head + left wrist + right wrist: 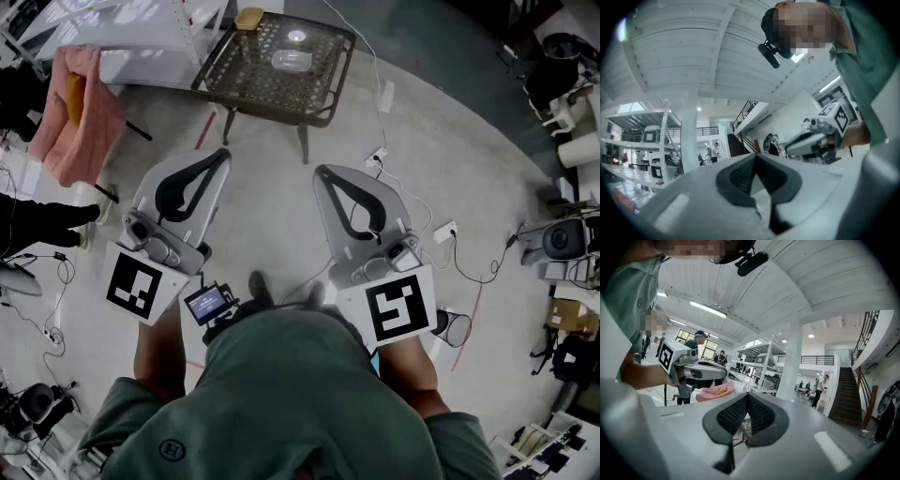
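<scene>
I hold my left gripper (221, 156) and my right gripper (322, 172) side by side above the floor (272, 220). Each has its jaws pressed together with nothing between them. Near ahead stands a small table (248, 77) with a clear box (292, 61) on it. A pink cloth (82, 117) hangs at the left.

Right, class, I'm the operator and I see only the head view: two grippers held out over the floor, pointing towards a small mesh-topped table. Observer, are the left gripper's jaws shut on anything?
Observer: No. The left gripper view shows the left gripper with its jaw tips meeting and nothing between them.
Operator: And the right one?
Observer: In its own view the right gripper is shut too, tips together, with nothing held.
Operator: Is there anything beyond the edge of my picture?
Observer: Yes. The right gripper view shows a dark staircase rising at its right side.
</scene>
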### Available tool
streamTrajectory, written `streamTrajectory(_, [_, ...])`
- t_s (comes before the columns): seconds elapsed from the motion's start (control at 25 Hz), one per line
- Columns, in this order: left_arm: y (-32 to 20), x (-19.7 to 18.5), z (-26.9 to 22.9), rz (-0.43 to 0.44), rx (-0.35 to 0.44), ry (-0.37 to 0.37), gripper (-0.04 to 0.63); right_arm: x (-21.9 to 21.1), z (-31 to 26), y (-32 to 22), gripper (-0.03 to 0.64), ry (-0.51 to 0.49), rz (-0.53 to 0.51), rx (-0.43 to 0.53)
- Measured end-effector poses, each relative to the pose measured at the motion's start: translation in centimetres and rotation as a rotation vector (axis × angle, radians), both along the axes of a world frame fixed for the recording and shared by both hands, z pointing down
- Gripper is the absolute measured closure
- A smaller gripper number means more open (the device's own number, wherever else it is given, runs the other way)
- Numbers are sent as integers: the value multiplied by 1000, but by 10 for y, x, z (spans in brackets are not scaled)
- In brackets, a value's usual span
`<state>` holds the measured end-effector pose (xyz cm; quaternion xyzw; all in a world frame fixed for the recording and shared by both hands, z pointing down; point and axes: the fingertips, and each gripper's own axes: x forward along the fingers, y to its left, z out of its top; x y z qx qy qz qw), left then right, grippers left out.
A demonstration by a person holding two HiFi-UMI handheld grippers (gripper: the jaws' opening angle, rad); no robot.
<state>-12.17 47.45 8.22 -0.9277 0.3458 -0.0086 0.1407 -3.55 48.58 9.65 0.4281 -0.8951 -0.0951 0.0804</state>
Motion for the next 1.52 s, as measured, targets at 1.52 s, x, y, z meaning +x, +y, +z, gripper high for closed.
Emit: streamTrajectory(1.52, [-51, -8, 23, 42, -51, -5, 594, -5, 8, -47, 612, -67, 66, -13])
